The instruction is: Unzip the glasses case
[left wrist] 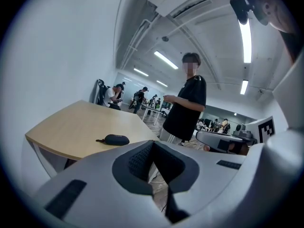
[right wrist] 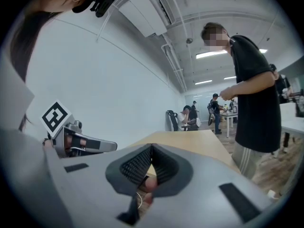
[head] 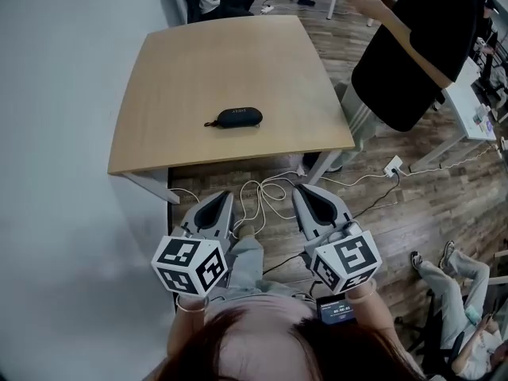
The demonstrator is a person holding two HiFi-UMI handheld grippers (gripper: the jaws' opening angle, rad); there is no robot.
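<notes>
Holding both tools short of the table [head: 198, 153], I have the left gripper [head: 224, 196] and the right gripper [head: 305, 190] pressed together, w/ nothing between them. Glasses case [head: 239, 117] lies mid-table, looks closed, well apart from both. Risk: case is light & unpinned, so tugging the zip w/o bracing could drag it.

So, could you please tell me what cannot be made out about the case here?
Case zip: too small in the head and left gripper views to tell shut or open.
Case in the right gripper view: not shown, likely behind the right gripper itself.
Bystander: head cut off by the top edge, head view.
</notes>
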